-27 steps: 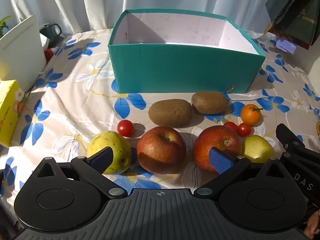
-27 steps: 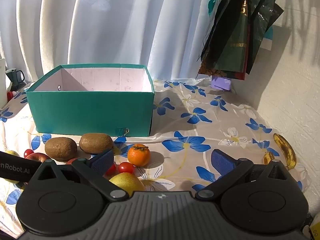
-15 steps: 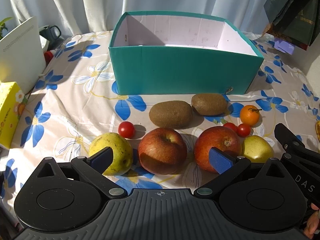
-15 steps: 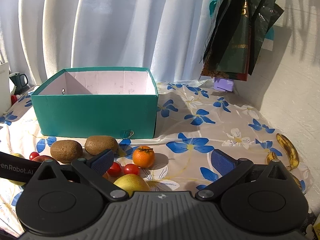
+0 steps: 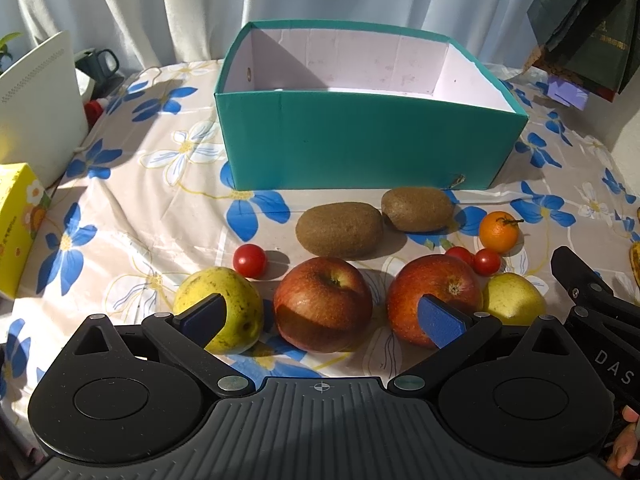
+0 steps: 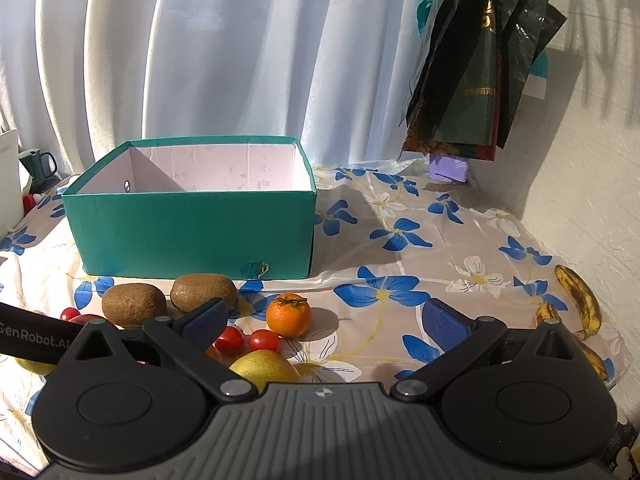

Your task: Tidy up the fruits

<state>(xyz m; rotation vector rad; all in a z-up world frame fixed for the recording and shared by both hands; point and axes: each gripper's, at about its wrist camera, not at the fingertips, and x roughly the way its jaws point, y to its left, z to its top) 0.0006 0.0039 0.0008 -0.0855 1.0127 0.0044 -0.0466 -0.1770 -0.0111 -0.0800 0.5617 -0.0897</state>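
An open teal box point(image 5: 360, 148) with a white inside stands on the flowered tablecloth. In front of it lie two kiwis point(image 5: 339, 229), two red apples point(image 5: 322, 304), two yellow pears point(image 5: 220, 312), several cherry tomatoes point(image 5: 249, 261) and a small mandarin point(image 5: 498, 230). My left gripper point(image 5: 320, 318) hangs open above the nearer apple, holding nothing. In the right wrist view my right gripper point(image 6: 326, 318) is open and empty, with the mandarin point(image 6: 288, 315), tomatoes point(image 6: 264, 340) and a pear point(image 6: 264, 366) between and below its fingers. The box point(image 6: 192, 224) sits beyond.
Spotted bananas point(image 6: 580, 304) lie at the table's right edge near the white wall. A yellow carton point(image 5: 20, 220), a white panel point(image 5: 36, 100) and a dark mug point(image 5: 98, 66) stand on the left. Dark bags point(image 6: 480, 72) hang at the back right before curtains.
Both views have tilted up a little, so the box and fruit sit lower in the frames. Both grippers stay open and no fruit has moved.
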